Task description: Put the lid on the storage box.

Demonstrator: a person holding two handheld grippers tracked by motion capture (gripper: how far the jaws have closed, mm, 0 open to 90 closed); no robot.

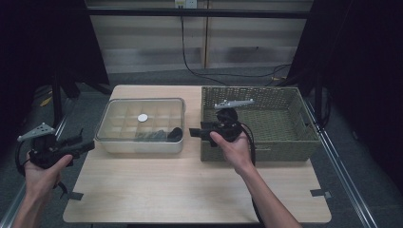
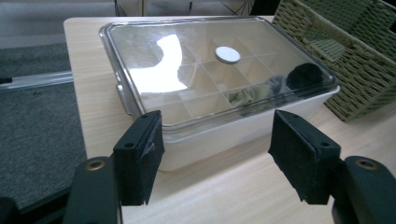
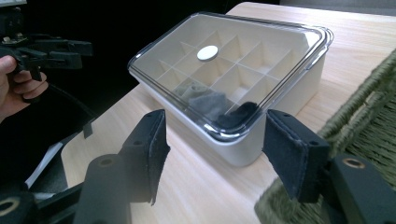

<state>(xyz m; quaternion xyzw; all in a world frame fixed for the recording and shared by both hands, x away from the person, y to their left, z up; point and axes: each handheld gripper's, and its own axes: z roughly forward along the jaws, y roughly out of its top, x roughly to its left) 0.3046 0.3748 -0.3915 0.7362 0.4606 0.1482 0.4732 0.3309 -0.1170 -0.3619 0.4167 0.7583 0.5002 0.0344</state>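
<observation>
A white divided box (image 1: 119,142) with a clear lid (image 2: 187,60) and a round white knob (image 1: 142,117) sits at the table's middle left. Dark rolled fabric pieces (image 1: 159,135) lie in its near compartments, under the lid. My left gripper (image 1: 86,145) hovers off the table's left edge, pointing at the box, jaws open with nothing between them. My right gripper (image 1: 192,132) is held between the box and the wicker basket (image 1: 280,149), pointing left at the box's near right corner (image 3: 243,149). Its jaws are open and hold nothing.
The green wicker basket (image 2: 355,60) stands at the right, close to the box, and looks empty. A bare stretch of the wooden table (image 1: 190,190) lies in front. Tape marks sit at the front corners. Dark floor and rails flank the table.
</observation>
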